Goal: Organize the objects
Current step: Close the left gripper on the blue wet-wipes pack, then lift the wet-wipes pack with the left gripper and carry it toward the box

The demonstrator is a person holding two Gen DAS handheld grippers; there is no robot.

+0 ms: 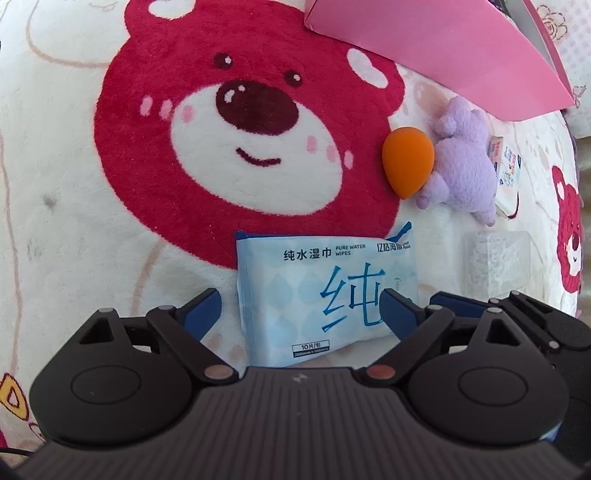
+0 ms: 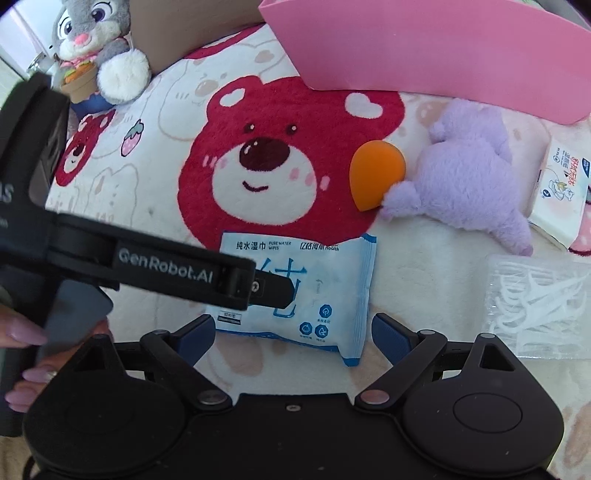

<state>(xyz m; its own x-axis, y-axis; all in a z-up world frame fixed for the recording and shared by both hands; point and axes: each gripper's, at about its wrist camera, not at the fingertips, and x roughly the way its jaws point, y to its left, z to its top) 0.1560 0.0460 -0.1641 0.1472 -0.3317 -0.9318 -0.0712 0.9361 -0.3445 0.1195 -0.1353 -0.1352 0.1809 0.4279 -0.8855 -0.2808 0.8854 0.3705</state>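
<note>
A blue and white pack of wet wipes [image 1: 314, 295] lies flat on a bear-print blanket. My left gripper [image 1: 299, 310] is open, its fingers on either side of the pack, just above it. In the right wrist view the left gripper [image 2: 258, 288] reaches in from the left over the same pack [image 2: 325, 291]. My right gripper [image 2: 293, 332] is open and empty, just short of the pack's near edge. An orange makeup sponge [image 1: 406, 162] touches a purple plush toy [image 1: 461, 162] beyond the pack.
A pink box [image 1: 424, 48] stands at the back right. A clear box of floss picks [image 2: 535, 302] and a white tissue pack [image 2: 561, 199] lie at the right. A grey rabbit plush [image 2: 96, 48] and a cardboard box [image 2: 192, 26] sit at the back left.
</note>
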